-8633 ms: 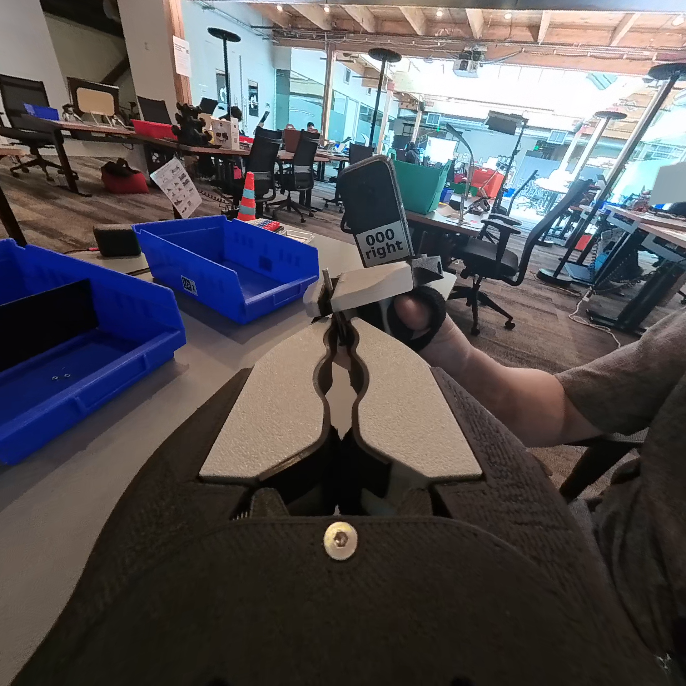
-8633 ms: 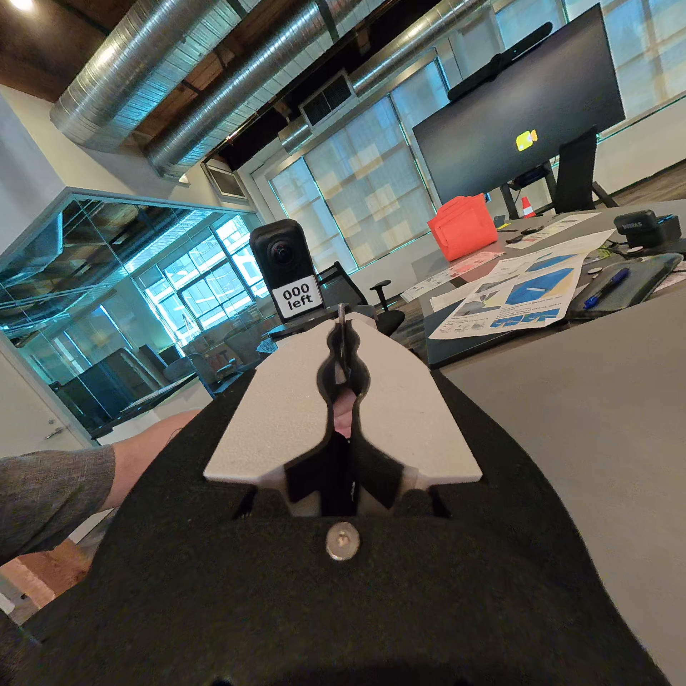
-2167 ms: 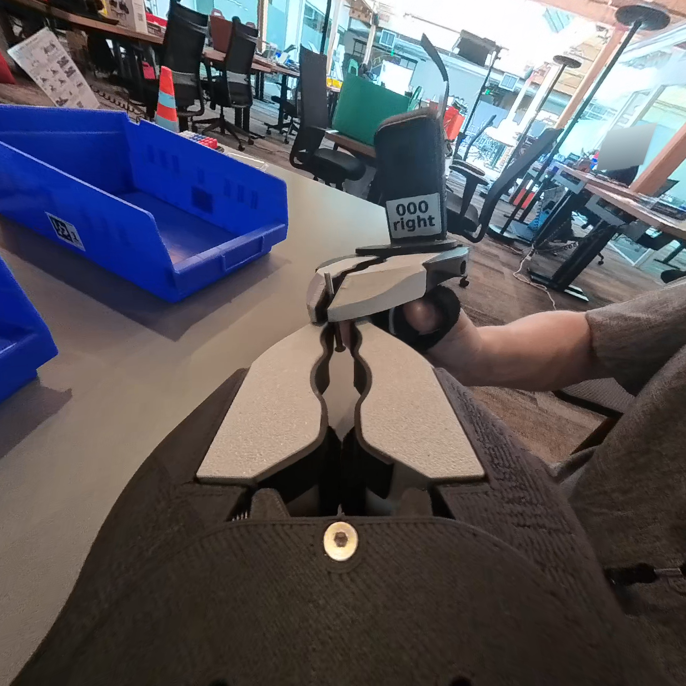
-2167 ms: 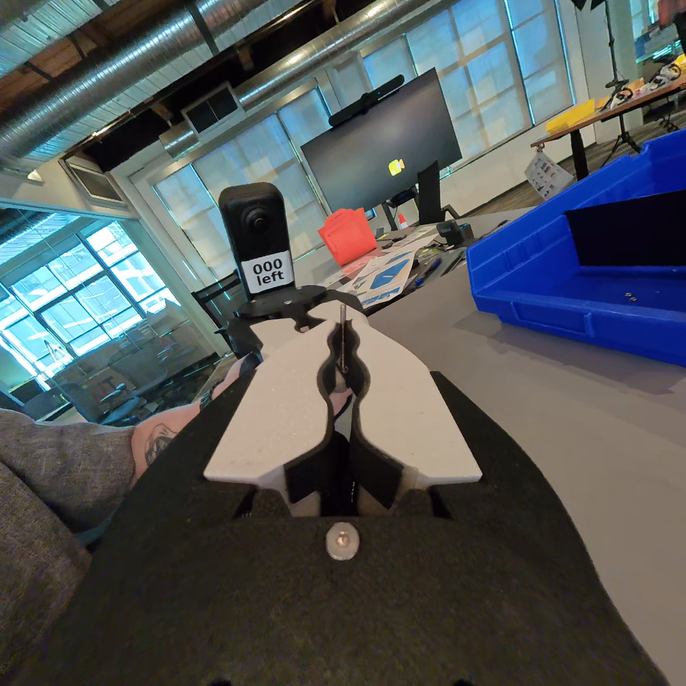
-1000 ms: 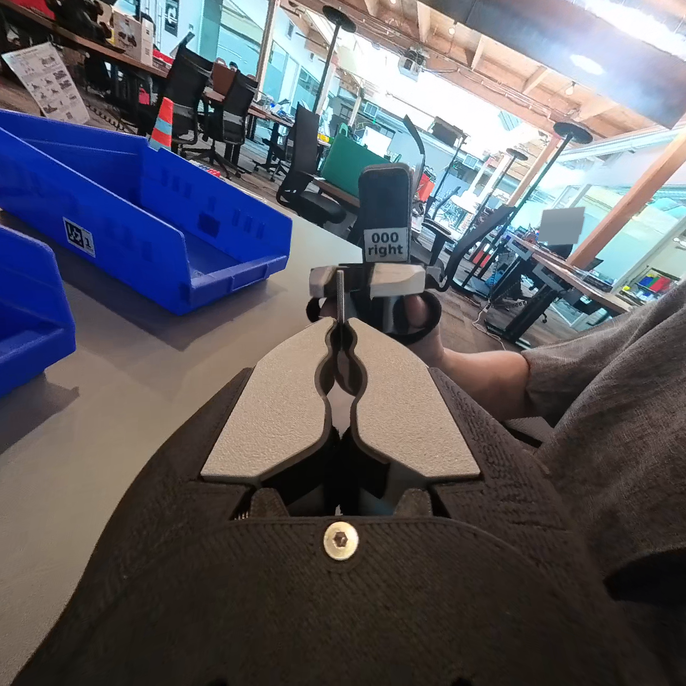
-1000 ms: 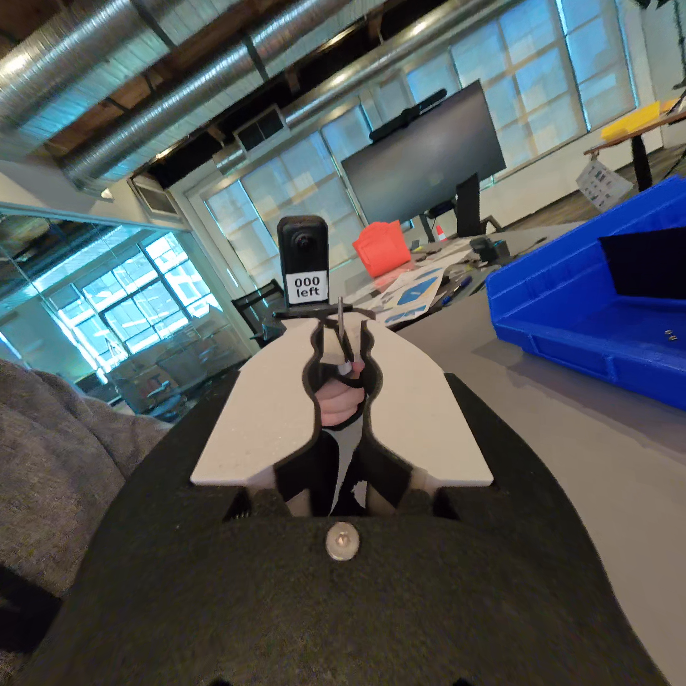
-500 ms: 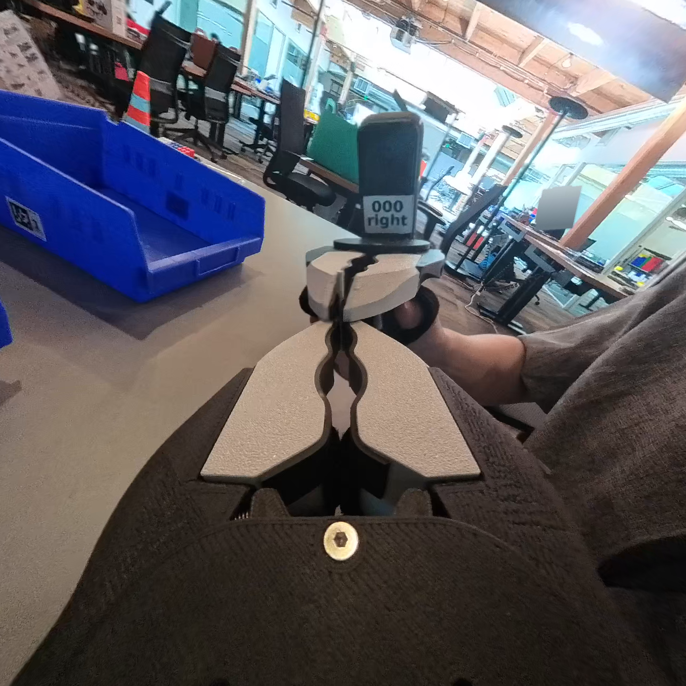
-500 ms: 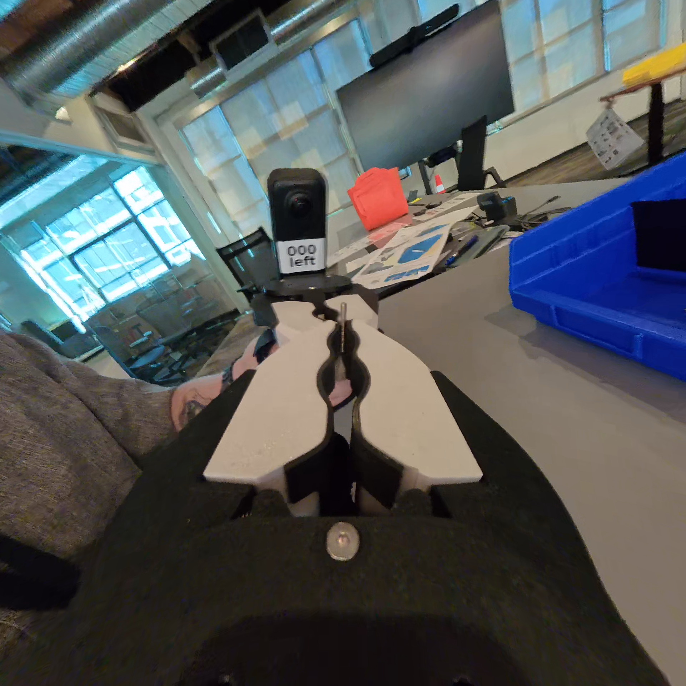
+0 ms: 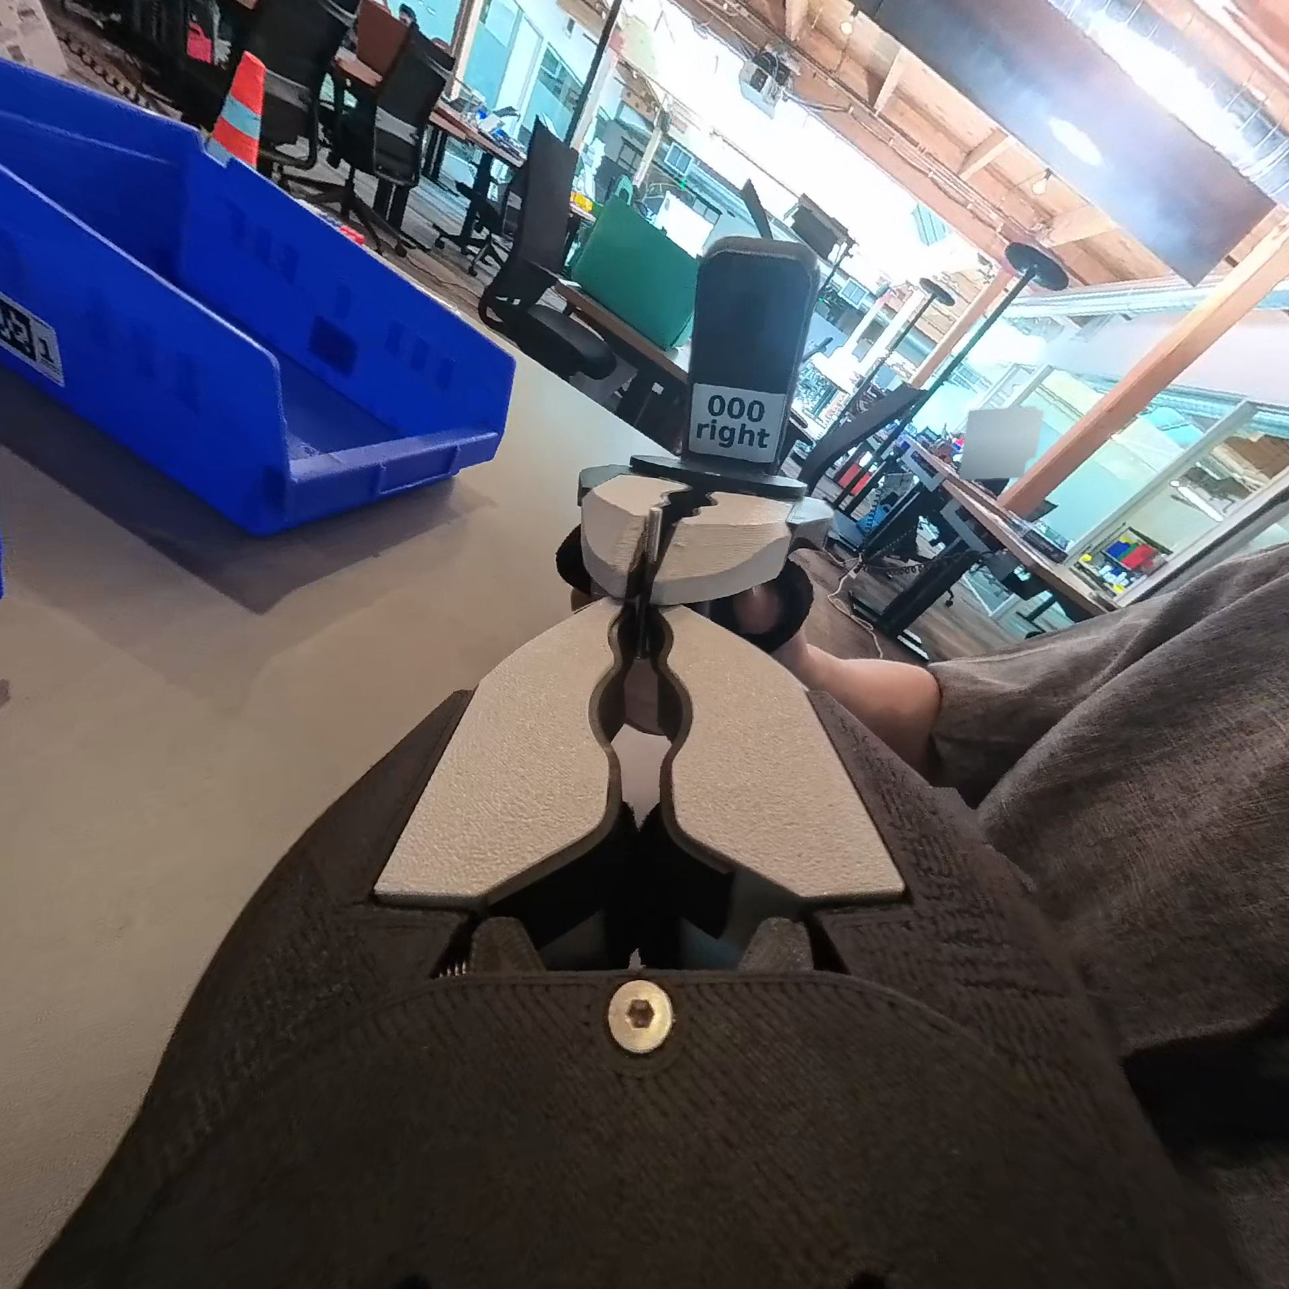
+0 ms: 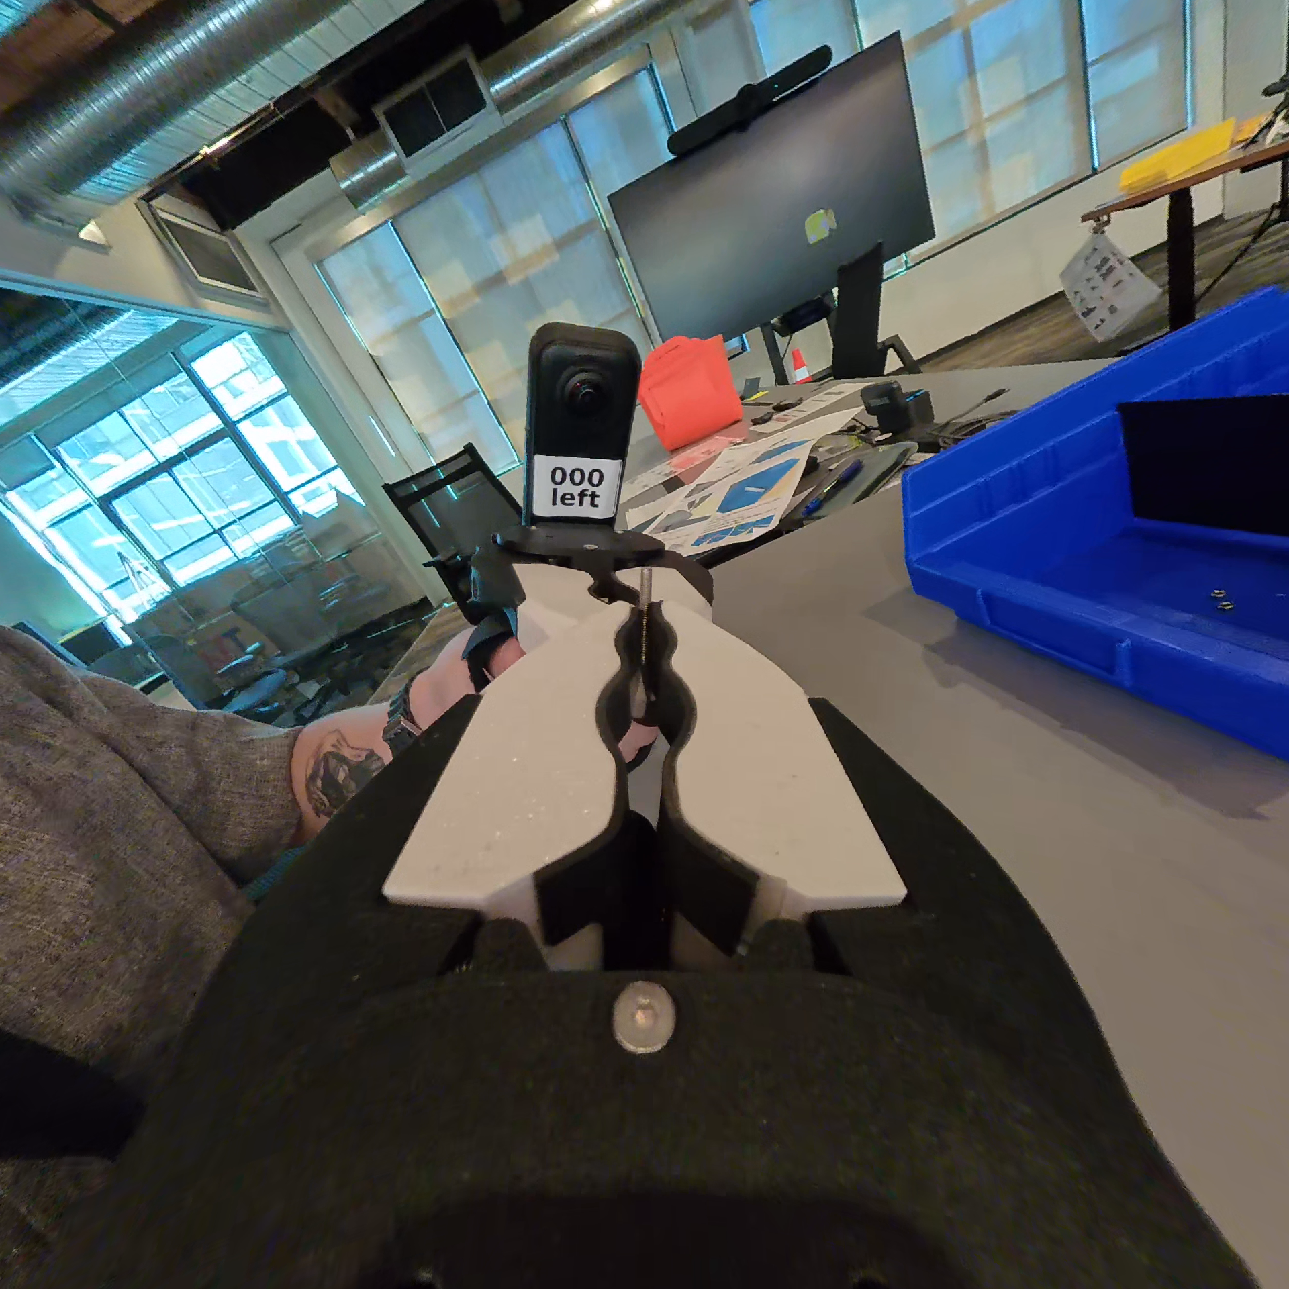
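Since half a second ago, both claws have kept their tip-to-tip meeting, and the far claw in each view has shifted only slightly in angle.

In the left wrist view, a blue bin point(image 9: 230, 390) fills the upper left, resting on the grey table point(image 9: 139, 697). At frame centre the left claw point(image 9: 643, 614) is pressed together, pinching the lower end of a thin metal pin point(image 9: 647, 568). Just above it the right claw point(image 9: 652, 519) meets it head-on, its jaws pressed around the same pin, with a black camera point(image 9: 750, 349) standing on top.

In the right wrist view, a grey sleeve point(image 10: 104, 802) lies at lower left. At centre the right claw point(image 10: 645, 614) pinches the pin point(image 10: 645, 593), whose tip pokes up toward the left claw point(image 10: 628, 582). A second blue bin point(image 10: 1046, 558) sits at right, with two tiny fasteners point(image 10: 1219, 600) on its floor.

The pin looks light, stiff, smooth and slippery; I judge it easily dropped or twisted. Holding each end deep in the tip notch seems safest.
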Action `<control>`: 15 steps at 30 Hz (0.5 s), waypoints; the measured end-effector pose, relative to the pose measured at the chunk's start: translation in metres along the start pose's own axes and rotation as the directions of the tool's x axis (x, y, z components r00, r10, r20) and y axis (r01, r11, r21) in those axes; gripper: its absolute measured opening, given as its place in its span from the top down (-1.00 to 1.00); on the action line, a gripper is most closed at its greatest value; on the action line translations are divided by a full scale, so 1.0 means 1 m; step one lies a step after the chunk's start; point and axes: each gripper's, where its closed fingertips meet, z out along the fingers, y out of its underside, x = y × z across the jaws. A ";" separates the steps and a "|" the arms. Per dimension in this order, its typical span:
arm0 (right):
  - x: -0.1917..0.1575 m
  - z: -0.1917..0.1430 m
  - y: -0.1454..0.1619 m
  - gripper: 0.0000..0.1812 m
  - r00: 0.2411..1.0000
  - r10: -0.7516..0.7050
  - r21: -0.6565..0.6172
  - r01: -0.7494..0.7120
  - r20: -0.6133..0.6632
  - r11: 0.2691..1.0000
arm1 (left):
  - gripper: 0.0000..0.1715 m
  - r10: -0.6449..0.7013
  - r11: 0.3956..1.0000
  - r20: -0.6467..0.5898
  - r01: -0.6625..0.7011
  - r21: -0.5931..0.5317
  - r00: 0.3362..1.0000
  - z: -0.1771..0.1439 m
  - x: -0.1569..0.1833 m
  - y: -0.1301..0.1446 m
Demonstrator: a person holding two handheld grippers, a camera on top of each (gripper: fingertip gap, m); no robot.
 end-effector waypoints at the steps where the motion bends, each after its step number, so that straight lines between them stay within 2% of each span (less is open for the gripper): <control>1: 0.000 -0.001 0.000 0.98 1.000 -0.002 -0.001 0.002 0.000 1.000 | 0.96 -0.008 1.000 -0.005 0.008 0.001 1.000 0.001 0.000 0.000; 9: -0.002 -0.009 0.000 0.98 1.000 0.013 0.027 -0.013 -0.003 1.000 | 0.95 -0.045 0.999 -0.009 0.046 0.013 0.999 0.008 0.004 0.002; 15: -0.001 -0.016 -0.001 0.98 1.000 0.020 0.040 -0.020 -0.006 0.999 | 0.92 0.038 0.999 0.055 -0.037 -0.021 0.998 0.013 0.004 0.003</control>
